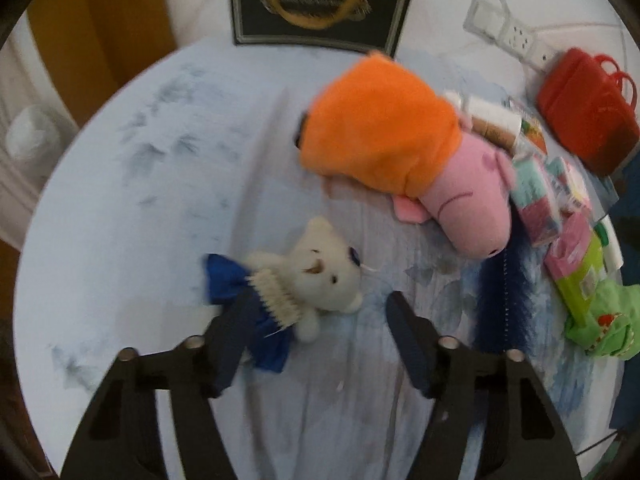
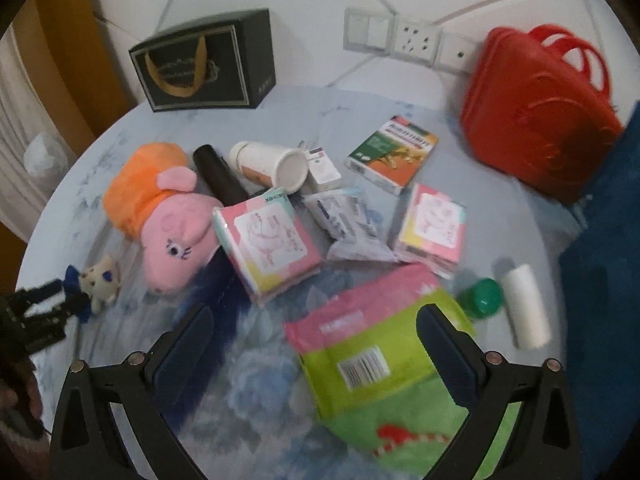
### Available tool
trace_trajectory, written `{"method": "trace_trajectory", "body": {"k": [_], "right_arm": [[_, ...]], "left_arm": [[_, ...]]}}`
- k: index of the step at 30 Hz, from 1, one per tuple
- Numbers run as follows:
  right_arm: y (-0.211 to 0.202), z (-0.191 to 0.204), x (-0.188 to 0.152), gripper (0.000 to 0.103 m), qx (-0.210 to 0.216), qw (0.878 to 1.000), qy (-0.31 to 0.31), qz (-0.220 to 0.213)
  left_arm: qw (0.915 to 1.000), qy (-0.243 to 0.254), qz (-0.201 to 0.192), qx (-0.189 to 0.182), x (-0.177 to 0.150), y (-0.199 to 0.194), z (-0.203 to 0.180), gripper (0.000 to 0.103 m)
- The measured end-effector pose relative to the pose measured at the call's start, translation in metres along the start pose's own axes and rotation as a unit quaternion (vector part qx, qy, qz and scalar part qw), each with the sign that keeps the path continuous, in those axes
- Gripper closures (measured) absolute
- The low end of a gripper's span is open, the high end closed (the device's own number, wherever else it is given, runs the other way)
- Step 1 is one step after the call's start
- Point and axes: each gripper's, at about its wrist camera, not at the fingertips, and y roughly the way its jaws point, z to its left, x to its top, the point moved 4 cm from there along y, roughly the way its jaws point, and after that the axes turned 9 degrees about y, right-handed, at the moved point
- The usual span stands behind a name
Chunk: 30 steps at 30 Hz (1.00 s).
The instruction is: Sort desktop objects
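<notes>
From the left wrist, the left gripper (image 1: 316, 312) points steeply down at a surface (image 1: 140, 208) draped in pale blue cloth. Its jaws stand apart. A small white teddy bear (image 1: 320, 276) in a blue dress lies just ahead of them, the left jaw overlapping the dress and the right jaw clear of it; whether the left jaw touches cannot be told. Farther off lies a pink pig plush (image 1: 472, 200) in an orange dress, with a dark blue furry strip (image 1: 504, 304) near right of its snout. At the far edge stands a black gift box (image 1: 320, 4) with a gold handle; its gold lettering is too blurred to read. A red plastic basket (image 1: 588, 116) sits at far right.

From the right wrist, the right gripper (image 2: 316, 340) has its jaws wide apart over a pink and green packet (image 2: 372, 344), which bears a barcode and white lettering too blurred to read; neither jaw visibly presses it. Beyond lie two pink tissue packs (image 2: 272, 240) with illegible white labels, a green and orange box (image 2: 392, 152) whose white heading cannot be read, a white bottle (image 2: 272, 164) on its side and a black cylinder (image 2: 218, 176). A green cap (image 2: 482, 298) and a white roll (image 2: 526, 306) lie to the right. The teddy bear is at far left, at the left gripper's tips.
</notes>
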Motion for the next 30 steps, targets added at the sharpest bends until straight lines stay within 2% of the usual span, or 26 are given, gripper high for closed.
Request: {"method": "trace_trajectory", "body": {"k": [4,10,15,20,28,30], "right_arm": [[0.031,0.015,0.009,0.0,0.018,0.999,-0.026,0.01],[0.071,0.028,0.017,0.0,0.026,0.998,-0.046,0.025],[0.098,0.027,0.021,0.0,0.025,0.997,-0.056,0.046],[0.101,0.029,0.02,0.0,0.03,0.996,-0.07,0.042],[0.109,0.036,0.018,0.0,0.038,0.996,-0.072,0.047],[0.111,0.035,0.016,0.009,0.035,0.996,-0.069,0.051]], "left_arm": [[0.9992,0.008,-0.009,0.039,0.007,0.015,0.0,0.047],[0.9993,0.004,-0.002,0.038,0.026,0.036,0.006,0.047],[0.9993,0.006,0.003,0.038,0.024,0.035,0.006,0.047],[0.9988,0.013,0.001,0.047,0.023,0.038,0.003,0.051],[0.999,-0.015,-0.016,0.04,0.043,0.045,0.006,0.056],[0.9989,-0.018,-0.016,0.04,0.046,0.046,0.005,0.056]]}}
